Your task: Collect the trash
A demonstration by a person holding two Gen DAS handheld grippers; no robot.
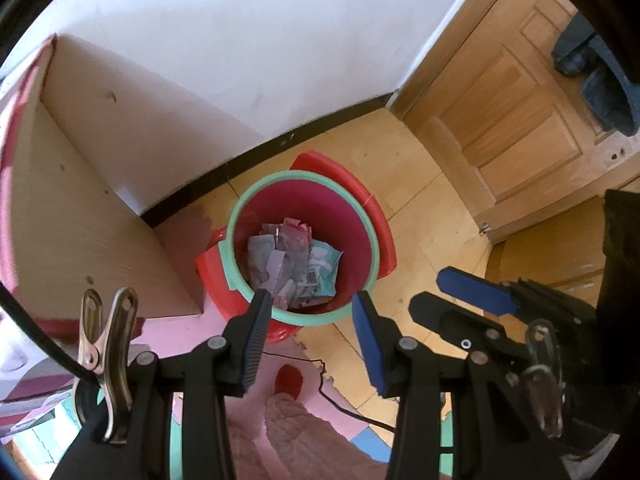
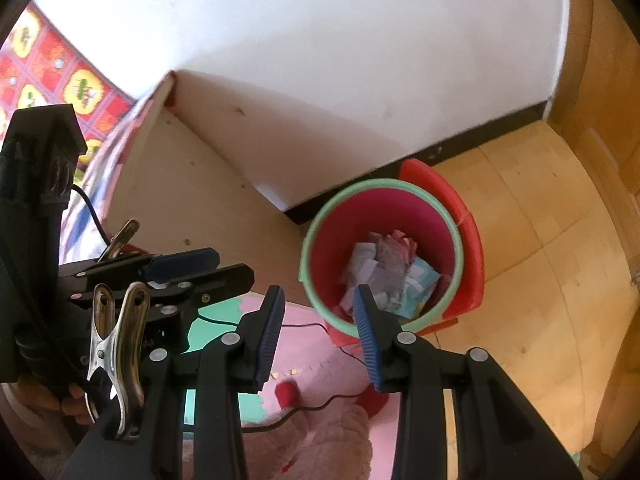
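A round bin with a green rim [image 1: 298, 177] [image 2: 372, 184] and pink inside stands on the floor by the wall, set against a red tub [image 1: 376, 216]. Crumpled wrappers and paper trash [image 1: 294, 260] [image 2: 390, 276] lie at its bottom. My left gripper [image 1: 312, 300] hangs above the bin's near rim, open, with nothing between its blue pads. My right gripper [image 2: 319, 294] hovers just left of and above the bin, also open and empty. Each gripper shows in the other's view: the right one [image 1: 430, 292], the left one [image 2: 234, 265].
A pale wooden cabinet side [image 1: 80, 208] stands left of the bin, with a white wall and black skirting behind. A wooden door [image 1: 512, 120] is at the right. A black cable [image 2: 320, 406], a small red object [image 1: 288, 378] and a fuzzy pink cloth [image 1: 296, 432] lie on the pink foam mat.
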